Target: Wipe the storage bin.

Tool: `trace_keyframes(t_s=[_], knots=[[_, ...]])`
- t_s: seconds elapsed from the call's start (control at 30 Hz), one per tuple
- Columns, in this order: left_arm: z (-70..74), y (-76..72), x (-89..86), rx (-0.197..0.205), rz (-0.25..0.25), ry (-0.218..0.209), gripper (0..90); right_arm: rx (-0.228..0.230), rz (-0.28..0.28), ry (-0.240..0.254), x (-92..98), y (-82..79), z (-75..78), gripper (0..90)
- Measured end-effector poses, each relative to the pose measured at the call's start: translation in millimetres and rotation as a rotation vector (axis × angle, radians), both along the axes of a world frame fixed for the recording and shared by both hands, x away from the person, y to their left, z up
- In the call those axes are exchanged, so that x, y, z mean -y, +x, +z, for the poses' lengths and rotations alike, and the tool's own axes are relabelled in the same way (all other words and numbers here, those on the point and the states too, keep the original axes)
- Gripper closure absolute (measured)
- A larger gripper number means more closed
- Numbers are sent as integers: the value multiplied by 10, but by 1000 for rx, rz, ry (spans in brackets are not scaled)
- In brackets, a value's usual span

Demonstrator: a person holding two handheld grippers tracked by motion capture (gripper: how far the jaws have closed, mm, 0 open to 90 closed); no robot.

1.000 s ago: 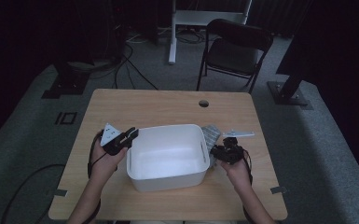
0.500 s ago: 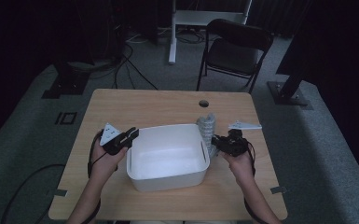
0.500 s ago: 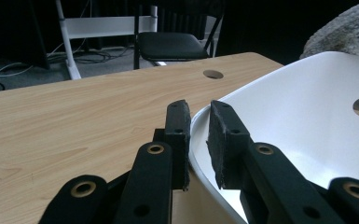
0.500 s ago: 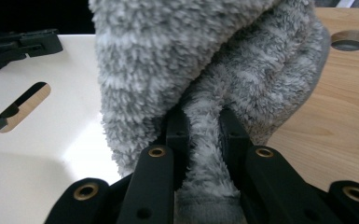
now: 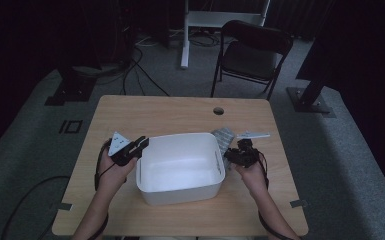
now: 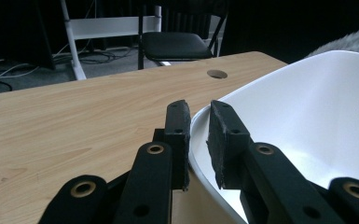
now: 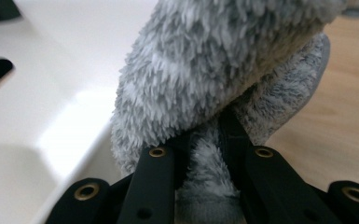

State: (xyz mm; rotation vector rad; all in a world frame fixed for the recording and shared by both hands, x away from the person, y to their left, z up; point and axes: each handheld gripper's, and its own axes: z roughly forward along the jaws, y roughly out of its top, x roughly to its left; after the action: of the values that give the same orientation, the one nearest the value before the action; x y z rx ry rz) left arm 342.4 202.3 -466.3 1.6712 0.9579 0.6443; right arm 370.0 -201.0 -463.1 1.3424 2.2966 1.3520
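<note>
Pinching grey sock (image 7: pixel 224 84), right hand-held gripper (image 7: pixel 205 140) (jaws closed)

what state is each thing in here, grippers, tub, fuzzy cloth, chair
left gripper: shut on the white tub's rim, one jaw outside, one inside
right gripper: shut on the grey fuzzy cloth
white tub: upright on the table, nothing visible inside
grey fuzzy cloth: held up beside the tub's right wall, bunched
folding chair: unfolded, standing beyond the table
table: bare wood, hole near its far edge

No readable text, label, brand or number anywhere.
</note>
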Motion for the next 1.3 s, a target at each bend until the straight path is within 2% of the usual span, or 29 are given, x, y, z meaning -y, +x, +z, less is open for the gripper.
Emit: trace_keyframes(t_s=[0.2,0.37,0.53,0.57,0.73,0.9,1.03,1.3], knots=[[2,-6,6,1,4,2,779,-48,-3,12,-2,74,-137,790],[0,-9,9,4,8,3,779,-45,-15,-52,-63,83,-223,792],[-1,-8,10,4,10,3,779,-67,-14,-44,-64,108,-312,792],[2,-9,15,6,13,9,778,-73,-12,-68,-86,128,-356,793],[4,-15,19,10,10,9,778,-97,-14,-70,-90,171,-454,792],[-1,-12,10,9,7,10,777,-87,-22,-72,-63,158,-423,790],[-6,-12,15,11,-1,4,777,-70,-27,-47,52,93,-335,789],[-2,-14,20,13,1,13,777,1,-42,24,323,-211,-36,787]])
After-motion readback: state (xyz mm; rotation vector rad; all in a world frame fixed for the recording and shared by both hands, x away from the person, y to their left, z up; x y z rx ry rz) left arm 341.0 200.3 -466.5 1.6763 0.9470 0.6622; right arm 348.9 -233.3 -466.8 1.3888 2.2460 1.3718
